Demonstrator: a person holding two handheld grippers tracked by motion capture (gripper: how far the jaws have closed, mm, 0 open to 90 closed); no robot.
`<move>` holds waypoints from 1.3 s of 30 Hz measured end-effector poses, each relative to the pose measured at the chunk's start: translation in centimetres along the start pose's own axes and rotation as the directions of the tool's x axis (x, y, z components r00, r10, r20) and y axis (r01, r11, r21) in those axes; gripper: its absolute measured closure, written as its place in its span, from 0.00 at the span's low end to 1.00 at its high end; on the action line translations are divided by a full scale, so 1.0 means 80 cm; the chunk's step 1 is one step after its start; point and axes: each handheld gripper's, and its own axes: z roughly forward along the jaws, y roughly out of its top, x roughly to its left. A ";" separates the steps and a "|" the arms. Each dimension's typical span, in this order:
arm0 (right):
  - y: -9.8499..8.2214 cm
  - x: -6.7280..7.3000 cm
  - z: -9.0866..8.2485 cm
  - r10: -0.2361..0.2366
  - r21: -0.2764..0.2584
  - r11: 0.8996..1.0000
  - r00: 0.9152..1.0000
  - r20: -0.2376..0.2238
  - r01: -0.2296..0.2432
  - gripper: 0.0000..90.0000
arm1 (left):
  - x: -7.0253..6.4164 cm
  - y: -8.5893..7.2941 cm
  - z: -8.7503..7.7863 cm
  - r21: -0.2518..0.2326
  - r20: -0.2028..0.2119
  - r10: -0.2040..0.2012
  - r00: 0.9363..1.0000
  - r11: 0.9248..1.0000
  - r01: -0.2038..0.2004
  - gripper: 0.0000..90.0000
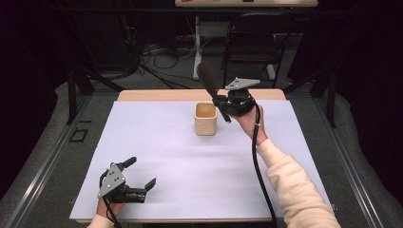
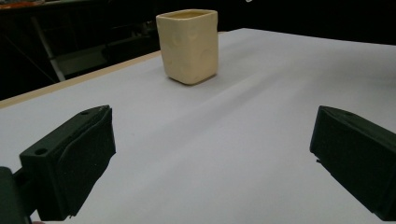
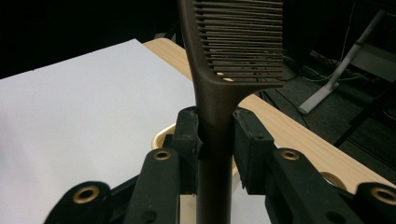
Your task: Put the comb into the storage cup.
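Comb clamped in right tongs

The high view looks forward and down over the whole tabletop. Each claw camera sits close behind its jaws, low and near. All three views share the cream cup at upper centre.

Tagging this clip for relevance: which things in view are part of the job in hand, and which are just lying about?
In the job:
- comb, clamped by its handle in the right gripper
- cream cup, just beside and below the comb

Not in play:
- left gripper, open, low over the white sheet
- folding chair behind the table
- cables on the floor
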 end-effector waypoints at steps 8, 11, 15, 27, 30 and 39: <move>0.005 0.001 0.008 -0.004 -0.001 1.000 1.000 0.003 0.004 0.80 | 0.000 0.000 0.000 -0.001 -0.001 0.000 1.000 1.000 0.000 0.00; 0.008 0.000 0.011 -0.010 -0.003 1.000 1.000 0.006 0.010 0.80 | 0.000 0.000 0.000 0.001 -0.001 -0.001 1.000 1.000 0.001 0.00; 0.013 0.001 0.013 -0.020 -0.002 1.000 1.000 0.013 0.020 0.80 | 0.000 0.000 0.000 0.000 0.000 0.000 1.000 1.000 0.000 0.00; 0.025 0.002 0.019 -0.041 -0.014 0.999 0.999 0.031 0.042 0.80 | 0.000 0.000 0.000 0.000 0.000 -0.001 1.000 1.000 0.001 0.00; 0.028 0.001 0.021 -0.043 -0.023 0.999 0.998 0.035 0.044 0.80 | 0.000 0.000 0.000 0.001 0.000 0.001 1.000 1.000 -0.001 0.00; 0.030 0.001 0.029 -0.038 -0.042 0.998 0.999 0.038 0.040 0.80 | 0.000 0.000 0.000 0.001 0.001 0.001 1.000 1.000 -0.001 0.00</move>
